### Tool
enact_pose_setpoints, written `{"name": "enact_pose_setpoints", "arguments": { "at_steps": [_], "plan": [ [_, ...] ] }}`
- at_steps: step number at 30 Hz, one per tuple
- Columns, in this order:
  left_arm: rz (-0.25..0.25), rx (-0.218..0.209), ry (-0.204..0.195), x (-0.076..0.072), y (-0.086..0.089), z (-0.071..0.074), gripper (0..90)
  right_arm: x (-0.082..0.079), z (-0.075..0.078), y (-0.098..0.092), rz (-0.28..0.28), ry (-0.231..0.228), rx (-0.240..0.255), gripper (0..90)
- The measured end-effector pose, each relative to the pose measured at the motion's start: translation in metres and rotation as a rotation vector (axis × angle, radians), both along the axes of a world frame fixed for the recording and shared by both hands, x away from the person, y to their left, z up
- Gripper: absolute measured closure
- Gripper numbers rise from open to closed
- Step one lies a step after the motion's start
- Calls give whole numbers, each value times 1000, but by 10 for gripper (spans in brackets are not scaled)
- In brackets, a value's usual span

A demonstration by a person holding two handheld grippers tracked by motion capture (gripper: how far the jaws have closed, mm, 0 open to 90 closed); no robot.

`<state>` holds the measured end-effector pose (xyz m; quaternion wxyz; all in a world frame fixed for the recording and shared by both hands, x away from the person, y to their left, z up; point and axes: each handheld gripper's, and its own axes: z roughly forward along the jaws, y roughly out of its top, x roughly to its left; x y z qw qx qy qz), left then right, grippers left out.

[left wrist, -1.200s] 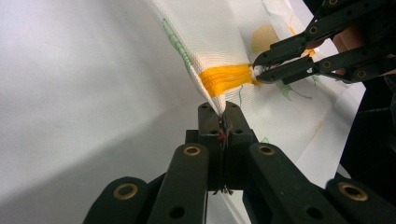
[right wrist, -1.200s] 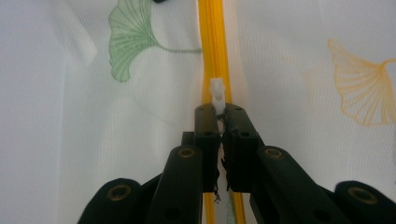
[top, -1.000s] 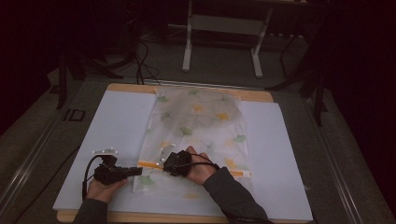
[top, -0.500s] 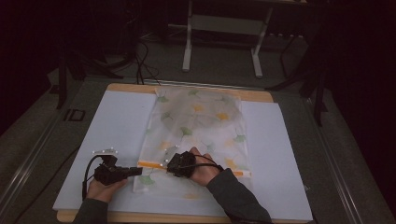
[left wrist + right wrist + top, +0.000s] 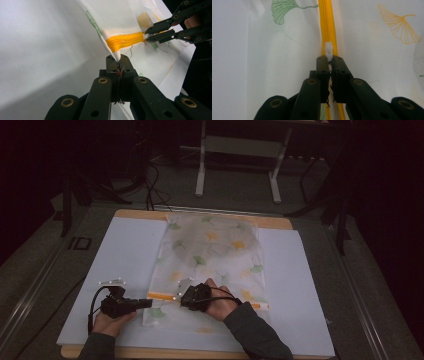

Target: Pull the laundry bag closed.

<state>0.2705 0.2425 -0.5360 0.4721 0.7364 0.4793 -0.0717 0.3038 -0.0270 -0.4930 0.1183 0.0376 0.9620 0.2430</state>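
While the white table cover (image 5: 125,250) lies flat on the table, a large white mesh bag (image 5: 210,265) printed with green and orange ginkgo leaves rests on its middle, and a round pale thing shows dimly through its far half, though I cannot tell what it is. Across the near part of the bag runs an orange zipper (image 5: 125,41). The left gripper (image 5: 120,60) is clamped on the bag's edge at the zipper's end, and the right gripper (image 5: 329,61) is pinched together on the small white zipper pull (image 5: 328,48); no writing can be read.
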Motion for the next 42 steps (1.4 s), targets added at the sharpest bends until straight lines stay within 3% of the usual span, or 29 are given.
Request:
{"name": "enact_pose_setpoints", "arguments": {
  "at_steps": [42],
  "plan": [
    [3,-3,-9,-1,1,1,891,-2,3,-26,-44,5,12,855]
  ]
}}
